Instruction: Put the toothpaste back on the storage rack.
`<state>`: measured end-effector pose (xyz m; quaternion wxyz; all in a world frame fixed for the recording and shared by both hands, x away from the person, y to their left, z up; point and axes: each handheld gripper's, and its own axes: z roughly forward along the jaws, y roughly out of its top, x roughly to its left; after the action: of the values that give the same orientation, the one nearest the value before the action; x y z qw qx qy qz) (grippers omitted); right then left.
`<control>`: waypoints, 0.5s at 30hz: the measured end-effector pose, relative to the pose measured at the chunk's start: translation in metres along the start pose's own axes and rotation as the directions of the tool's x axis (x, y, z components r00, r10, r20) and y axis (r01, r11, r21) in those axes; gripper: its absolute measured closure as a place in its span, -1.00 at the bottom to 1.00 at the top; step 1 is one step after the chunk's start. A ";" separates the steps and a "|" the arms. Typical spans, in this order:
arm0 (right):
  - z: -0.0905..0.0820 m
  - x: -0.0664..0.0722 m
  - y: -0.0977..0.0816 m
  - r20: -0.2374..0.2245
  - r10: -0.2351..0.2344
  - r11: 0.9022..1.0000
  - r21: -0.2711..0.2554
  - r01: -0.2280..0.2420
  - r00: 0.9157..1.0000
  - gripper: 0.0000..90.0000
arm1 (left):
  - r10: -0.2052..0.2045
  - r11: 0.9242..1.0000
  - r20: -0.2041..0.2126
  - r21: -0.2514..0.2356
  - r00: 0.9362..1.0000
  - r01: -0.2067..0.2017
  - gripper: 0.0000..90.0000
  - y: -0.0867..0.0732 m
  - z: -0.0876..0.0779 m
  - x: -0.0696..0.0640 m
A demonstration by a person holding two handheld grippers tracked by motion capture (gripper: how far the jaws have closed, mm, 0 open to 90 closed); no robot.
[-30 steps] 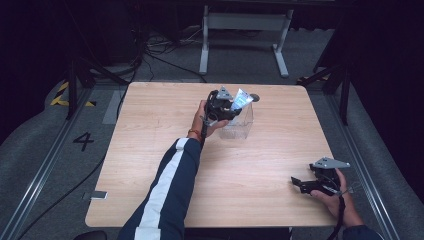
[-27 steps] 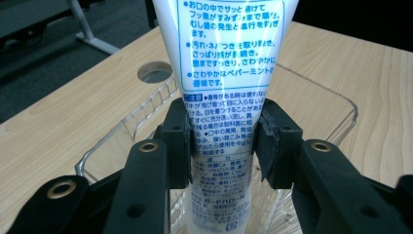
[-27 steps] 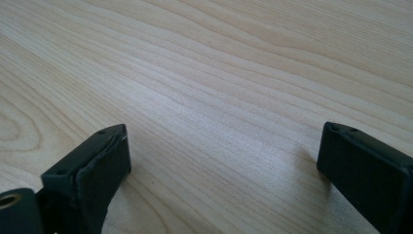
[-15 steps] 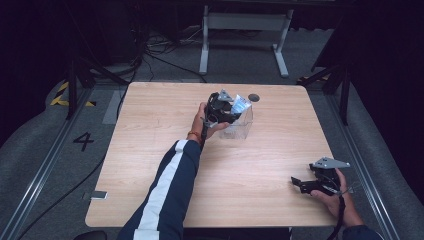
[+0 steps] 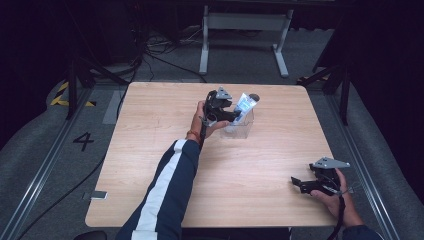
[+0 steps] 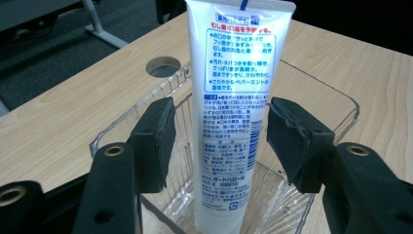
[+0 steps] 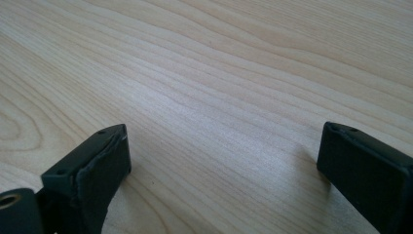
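A white toothpaste tube (image 6: 231,97) with blue and red print stands upright in a clear plastic container (image 6: 336,97) at the far middle of the table. My left gripper (image 6: 224,141) reaches it from the left, and the tube sits between the jaws. Those jaws have just been opening, and a gap shows between each pad and the tube. From above, the tube (image 5: 245,106) leans out of the container (image 5: 240,125) beside the left gripper (image 5: 227,112). My right gripper (image 5: 297,184) rests open low over the near right of the table, with bare wood between its jaws (image 7: 224,165).
The wooden table (image 5: 165,150) has a round cable hole (image 5: 254,96) just behind the container. A person's sleeved left arm (image 5: 165,190) crosses the table's middle. A metal stand's legs (image 5: 240,45) stand on the floor beyond the far edge.
The left gripper's jaws have parted from the tube, which stays standing in the container. Neither hand has shifted.
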<state>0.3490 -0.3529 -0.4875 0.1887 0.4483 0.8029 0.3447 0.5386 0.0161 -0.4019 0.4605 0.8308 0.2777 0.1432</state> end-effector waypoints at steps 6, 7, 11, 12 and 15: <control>0.000 0.000 0.000 0.000 0.001 1.000 0.000 -0.001 1.000 -0.88 | 0.010 1.000 -0.009 -0.006 1.000 -0.010 -0.09 0.005 -0.011 -0.001; 0.000 0.000 0.000 0.000 0.001 1.000 0.000 -0.001 1.000 -0.88 | 0.010 1.000 -0.009 -0.006 1.000 -0.010 -0.10 0.005 -0.011 -0.001; 0.000 0.000 0.000 -0.001 0.002 1.000 0.001 -0.002 1.000 -0.88 | 0.030 0.999 -0.008 -0.012 1.000 -0.030 -0.14 0.007 -0.020 -0.003; 0.000 0.000 0.000 -0.001 0.001 1.000 0.000 -0.001 1.000 -0.88 | 0.036 0.999 -0.012 -0.013 0.999 -0.037 -0.15 0.009 -0.025 -0.004; 0.000 0.000 0.000 -0.001 0.001 1.000 0.000 -0.001 1.000 -0.88 | 0.046 0.999 -0.023 -0.008 0.999 -0.046 -0.24 0.010 -0.031 -0.006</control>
<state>0.3489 -0.3528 -0.4874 0.1882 0.4487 0.8027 0.3449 0.5219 0.0296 -0.3764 0.4576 0.8333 0.2631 0.1644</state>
